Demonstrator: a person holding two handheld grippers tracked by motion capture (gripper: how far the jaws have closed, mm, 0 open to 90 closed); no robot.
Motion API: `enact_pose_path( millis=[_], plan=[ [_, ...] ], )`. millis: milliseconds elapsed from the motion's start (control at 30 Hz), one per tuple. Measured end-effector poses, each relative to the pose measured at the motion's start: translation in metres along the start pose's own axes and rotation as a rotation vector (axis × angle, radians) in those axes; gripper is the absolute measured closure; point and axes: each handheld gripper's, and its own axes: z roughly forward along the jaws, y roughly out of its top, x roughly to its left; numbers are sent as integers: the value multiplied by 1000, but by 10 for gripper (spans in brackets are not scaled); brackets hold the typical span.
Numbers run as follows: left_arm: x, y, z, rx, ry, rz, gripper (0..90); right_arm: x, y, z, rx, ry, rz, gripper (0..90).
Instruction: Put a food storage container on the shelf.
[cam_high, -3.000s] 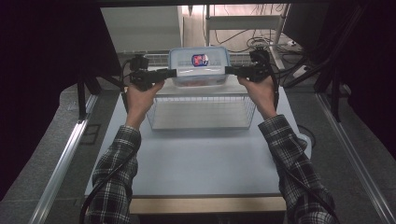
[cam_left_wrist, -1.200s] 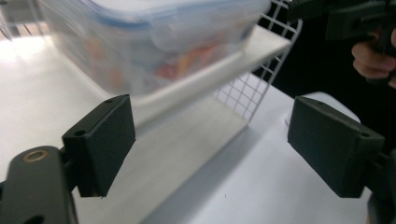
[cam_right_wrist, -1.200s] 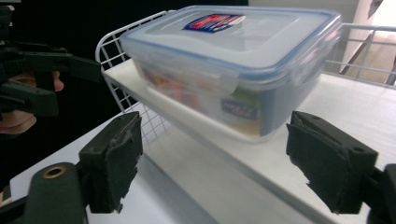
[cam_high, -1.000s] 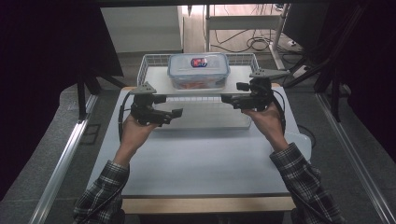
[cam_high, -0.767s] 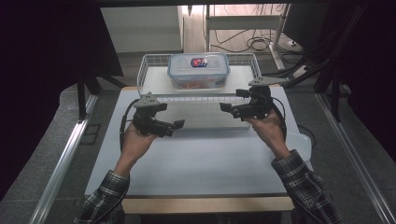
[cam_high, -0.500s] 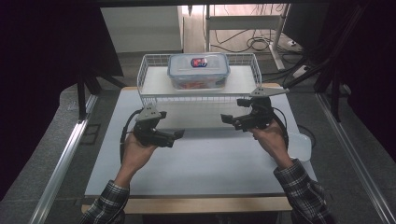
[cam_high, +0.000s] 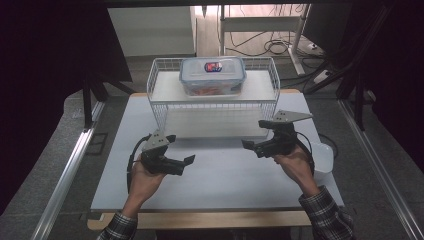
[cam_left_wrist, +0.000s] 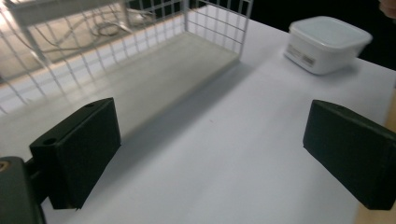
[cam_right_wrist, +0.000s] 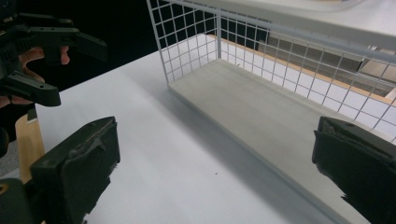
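So the lidded food container (cam_high: 212, 75) now sits on top of the white wire rack (cam_high: 215, 102) at the far middle, and both hands have pulled back toward the near side since a few seconds ago. The left gripper (cam_high: 187, 161) and right gripper (cam_high: 248, 145) hang low over the table (cam_high: 215, 185), jaws wide apart and just opened further, nothing between them. Looks like placing is done; there's a small white tub (cam_left_wrist: 327, 44) at the right edge, maybe next.

Looks like a lab / test setup, not a home. White table (cam_high: 215, 185) sits in a dark curtained-off booth w/ metal rails (cam_high: 65, 185) on the floor both sides. Far side there's loose cables (cam_high: 272, 47) and a power strip (cam_high: 320, 75) on grey carpet. Staged props too: wire rack (cam_high: 215, 100) w/ a food container (cam_high: 212, 75) on top.
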Motion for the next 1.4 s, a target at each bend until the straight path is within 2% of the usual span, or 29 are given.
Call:
enact_pose_path(
  millis=[100, 300, 400, 533, 667, 867, 967, 1100, 1300, 1400],
  plan=[
    [-3, -7, 0, 12, 0, -1, 34, 4, -7, -1, 14, 1, -4, 11],
    [-9, -19, -3, -12, -29, -29, 34, 11, -27, -4, 32, -10, -1, 12],
    [-13, -26, -3, -9, -38, -37, 34, 16, -36, -6, 35, -14, 1, 12],
    [-17, -36, -2, 25, -33, -28, 36, 23, -49, -9, 41, -29, -12, 15],
    [-20, -47, 0, 38, -43, -40, 36, 28, -63, -9, 55, -33, -5, 16],
    [-29, -57, 1, 63, -7, 13, 35, 31, -80, -9, 74, -42, -8, 16],
    [-32, -64, 2, 79, -12, 24, 34, 32, -87, -9, 74, -42, -7, 16],
    [-35, -72, 6, 116, -15, 41, 34, 35, -97, -8, 86, -67, -18, 16],
    [-35, -82, 11, 177, -9, 49, 33, 36, -112, 1, 146, -50, 28, 16],
    [-33, -83, 10, 171, -9, 32, 33, 37, -115, 5, 172, -51, 26, 16]
  ],
)
